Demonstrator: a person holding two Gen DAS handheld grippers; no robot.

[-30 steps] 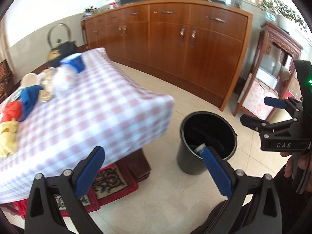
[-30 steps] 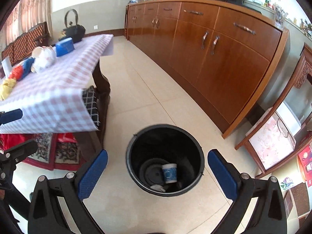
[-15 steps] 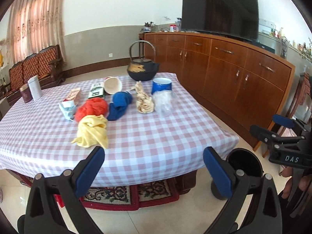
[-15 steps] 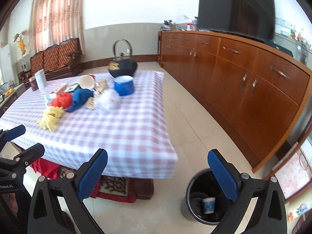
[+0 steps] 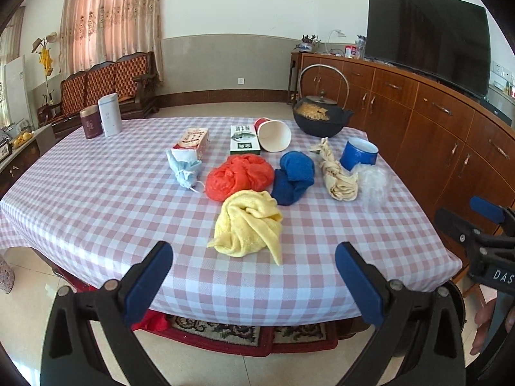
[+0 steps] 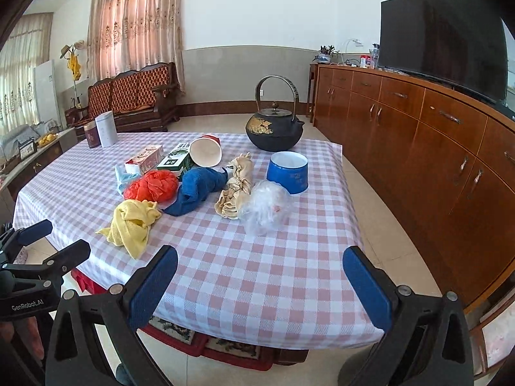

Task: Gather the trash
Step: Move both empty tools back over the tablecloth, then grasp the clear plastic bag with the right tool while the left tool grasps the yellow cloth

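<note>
Left gripper [image 5: 254,276]: jaws spread wide, nothing between them, held off the near edge of the checked table [image 5: 96,206]. Right gripper [image 6: 260,280]: likewise spread and empty, off the table's near corner. Directly ahead of the left gripper: crumpled yellow cloth [image 5: 248,225]. Beyond it, red plastic bag [image 5: 239,177], blue cloth [image 5: 294,177], tan knotted rag [image 5: 336,173] with long axis running away from the gripper. Ahead of the right gripper: clear plastic wad [image 6: 265,206], blue cup [image 6: 288,172] standing upright. Farther back: paper cup [image 6: 206,151] on its side, mouth facing the grippers; black kettle [image 6: 273,128].
</note>
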